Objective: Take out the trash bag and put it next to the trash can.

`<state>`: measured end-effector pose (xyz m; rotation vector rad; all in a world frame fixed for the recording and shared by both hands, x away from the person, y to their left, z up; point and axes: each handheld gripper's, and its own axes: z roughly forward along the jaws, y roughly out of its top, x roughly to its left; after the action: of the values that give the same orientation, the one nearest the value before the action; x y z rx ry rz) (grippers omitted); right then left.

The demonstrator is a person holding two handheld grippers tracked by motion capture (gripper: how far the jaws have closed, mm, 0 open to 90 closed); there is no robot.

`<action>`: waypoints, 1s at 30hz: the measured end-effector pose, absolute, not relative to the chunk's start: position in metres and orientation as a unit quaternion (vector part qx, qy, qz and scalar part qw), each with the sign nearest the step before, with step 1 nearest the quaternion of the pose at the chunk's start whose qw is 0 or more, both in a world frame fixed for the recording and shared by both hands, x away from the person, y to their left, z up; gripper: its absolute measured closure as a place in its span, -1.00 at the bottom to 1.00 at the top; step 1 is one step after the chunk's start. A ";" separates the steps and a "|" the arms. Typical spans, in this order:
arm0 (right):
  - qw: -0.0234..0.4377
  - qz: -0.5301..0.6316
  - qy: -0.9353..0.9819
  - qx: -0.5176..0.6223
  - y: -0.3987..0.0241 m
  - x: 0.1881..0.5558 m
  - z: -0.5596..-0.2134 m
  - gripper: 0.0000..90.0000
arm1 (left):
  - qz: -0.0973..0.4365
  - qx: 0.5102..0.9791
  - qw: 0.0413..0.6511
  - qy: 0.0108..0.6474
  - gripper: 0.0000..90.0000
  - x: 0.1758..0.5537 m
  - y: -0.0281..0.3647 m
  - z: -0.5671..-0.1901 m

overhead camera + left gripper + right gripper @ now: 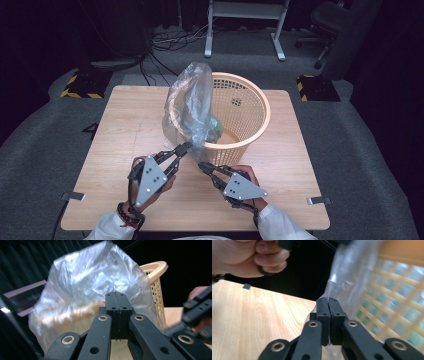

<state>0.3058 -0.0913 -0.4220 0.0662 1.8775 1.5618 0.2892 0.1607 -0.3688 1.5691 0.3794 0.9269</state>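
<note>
A clear plastic bag [192, 105] stands up out of a tan mesh basket [265, 107] on the wooden table, draped over the basket's near left rim. My left gripper [185, 147] is shut on the bag's lower edge; in the left gripper view its jaws [116, 296] pinch the film of the bag [87, 282] in front of the basket [156, 267]. Just to the right and lower, my right gripper [202, 165] is shut on the bag too; its jaws [328, 301] hold the film [349, 277] beside the basket wall [392, 297]. Something green [216, 125] lies inside the basket.
The table [125, 130] has bare wood to the left and front of the basket. Metal clips [72, 196] [318, 200] sit at its front corners. Beyond it stand a white desk frame [245, 10], an office chair [327, 20], floor cables and yellow-black blocks [80, 85].
</note>
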 end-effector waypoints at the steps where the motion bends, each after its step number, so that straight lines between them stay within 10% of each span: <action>1: 0.340 0.603 0.721 0.027 -0.093 0.307 -0.422 0.86 | 0.390 0.677 0.599 0.173 1.00 0.292 0.165 -0.372; 16: 0.316 0.658 0.679 0.077 -0.082 0.307 -0.406 0.36 | 0.324 0.717 0.592 0.176 0.95 0.313 0.168 -0.409; 24: 0.267 0.650 0.703 0.108 -0.068 0.329 -0.413 0.98 | 0.302 0.734 0.583 0.175 0.95 0.315 0.170 -0.420; 30: 0.276 0.640 0.709 0.103 -0.067 0.329 -0.415 1.00 | 0.294 0.753 0.559 0.184 0.60 0.313 0.174 -0.429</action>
<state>0.3293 -0.0668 -0.4151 0.2775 1.9058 1.7206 0.3127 0.1744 -0.4295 1.7751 0.4326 0.6929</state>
